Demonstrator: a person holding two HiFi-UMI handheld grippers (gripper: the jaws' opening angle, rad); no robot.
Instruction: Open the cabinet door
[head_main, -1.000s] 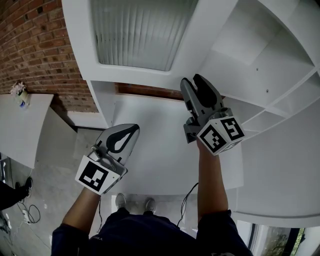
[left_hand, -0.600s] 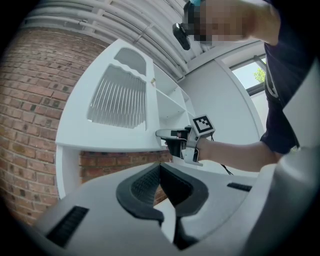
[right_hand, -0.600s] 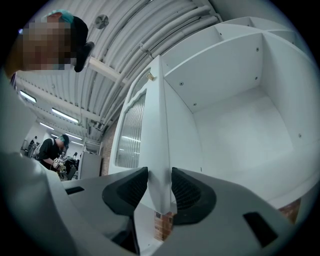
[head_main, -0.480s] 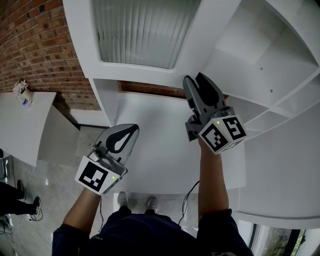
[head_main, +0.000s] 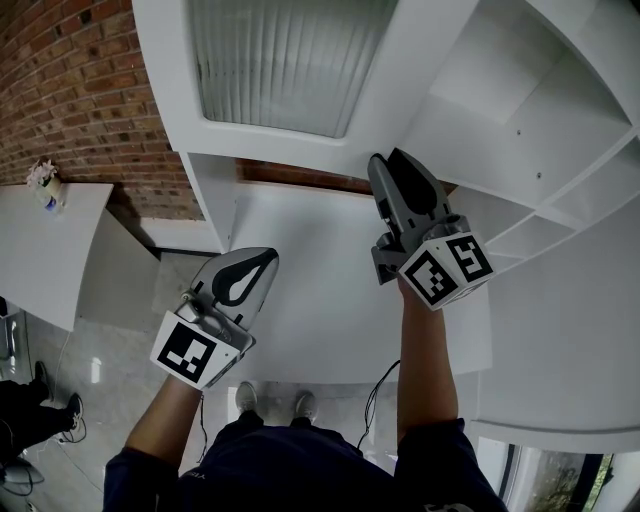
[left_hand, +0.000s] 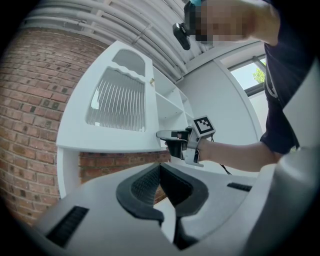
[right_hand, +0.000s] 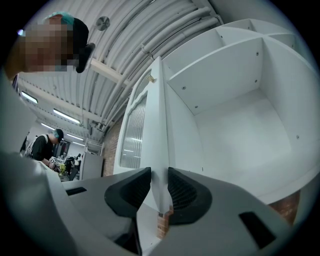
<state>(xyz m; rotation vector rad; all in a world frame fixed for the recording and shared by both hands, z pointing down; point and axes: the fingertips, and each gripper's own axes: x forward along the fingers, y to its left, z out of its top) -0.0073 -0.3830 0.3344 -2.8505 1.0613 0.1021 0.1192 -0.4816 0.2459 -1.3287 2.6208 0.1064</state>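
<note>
Right gripper (right_hand: 159, 175) jaws are closing on the door (head_main: 400, 70) bottom edge, pads touching both faces, probably ready to pull. Left gripper (head_main: 262, 256) pressed together, empty.

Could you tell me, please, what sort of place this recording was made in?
Probably an indoor workshop or test lab: a bare brick wall, a freestanding white cabinet with a ribbed-glass door, and exposed ceiling pipes with strip lights.
</note>
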